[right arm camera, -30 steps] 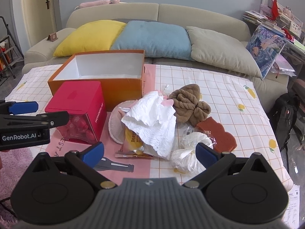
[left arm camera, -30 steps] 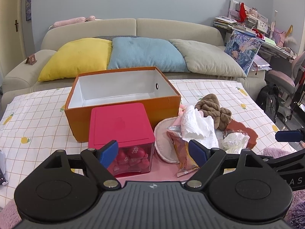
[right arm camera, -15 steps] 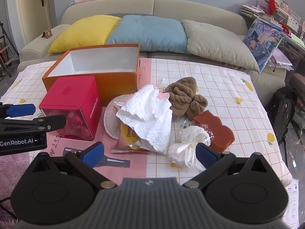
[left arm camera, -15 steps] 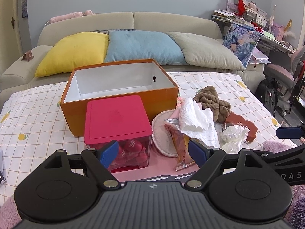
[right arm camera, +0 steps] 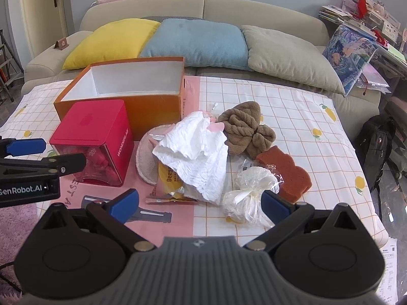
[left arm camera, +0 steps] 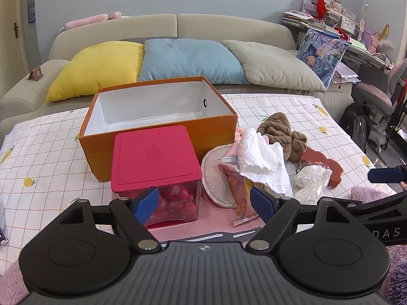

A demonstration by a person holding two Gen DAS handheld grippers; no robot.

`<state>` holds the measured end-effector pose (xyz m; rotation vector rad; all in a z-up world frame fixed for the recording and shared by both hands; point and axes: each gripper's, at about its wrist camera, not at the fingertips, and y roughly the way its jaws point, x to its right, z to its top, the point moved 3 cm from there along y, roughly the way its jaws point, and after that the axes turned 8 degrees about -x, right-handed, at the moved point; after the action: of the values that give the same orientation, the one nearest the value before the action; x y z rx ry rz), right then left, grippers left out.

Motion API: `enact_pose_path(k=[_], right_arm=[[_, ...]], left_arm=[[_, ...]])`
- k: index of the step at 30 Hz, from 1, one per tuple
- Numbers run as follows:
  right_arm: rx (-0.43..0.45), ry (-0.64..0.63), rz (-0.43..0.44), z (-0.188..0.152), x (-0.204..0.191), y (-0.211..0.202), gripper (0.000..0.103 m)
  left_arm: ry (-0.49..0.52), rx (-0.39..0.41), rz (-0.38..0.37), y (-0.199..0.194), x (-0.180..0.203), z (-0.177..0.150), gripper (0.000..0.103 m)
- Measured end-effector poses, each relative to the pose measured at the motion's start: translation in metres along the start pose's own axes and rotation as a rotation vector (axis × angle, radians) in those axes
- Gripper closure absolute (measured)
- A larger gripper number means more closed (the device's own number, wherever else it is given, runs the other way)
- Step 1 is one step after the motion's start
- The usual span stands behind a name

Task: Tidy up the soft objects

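A heap of soft things lies on the checked tablecloth: a crumpled white cloth [right arm camera: 195,150], a brown knotted towel [right arm camera: 244,127], a rust-red sponge [right arm camera: 285,171], a white bundle in clear wrap [right arm camera: 248,190], a round beige pad [right arm camera: 145,160] and a snack packet [right arm camera: 168,178]. Behind stands an empty orange box [left arm camera: 157,106] with a white inside. My left gripper [left arm camera: 204,202] is open, low before the red-lidded container [left arm camera: 155,157]. My right gripper [right arm camera: 199,202] hangs open just short of the white bundle. Neither holds anything.
A sofa with yellow [left arm camera: 99,68], blue and grey cushions runs behind the table. A cluttered desk and a chair stand at the right. A black backpack [right arm camera: 379,147] sits on the floor to the right. A purple fluffy rug shows at the near edges.
Both grippers have drawn back and risen a little, so the table objects sit further away and lower in both views. Nothing on the table has moved.
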<state>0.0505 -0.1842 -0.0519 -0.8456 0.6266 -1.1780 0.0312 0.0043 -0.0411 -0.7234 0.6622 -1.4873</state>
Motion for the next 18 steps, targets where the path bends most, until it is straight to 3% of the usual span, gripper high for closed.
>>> enact_pose_path(k=[18], right_arm=[[-0.024, 0.008, -0.007, -0.0007, 0.0014, 0.0064, 0.003]], left_arm=[[-0.01, -0.012, -0.012, 0.0022, -0.0004, -0.0008, 0.011]])
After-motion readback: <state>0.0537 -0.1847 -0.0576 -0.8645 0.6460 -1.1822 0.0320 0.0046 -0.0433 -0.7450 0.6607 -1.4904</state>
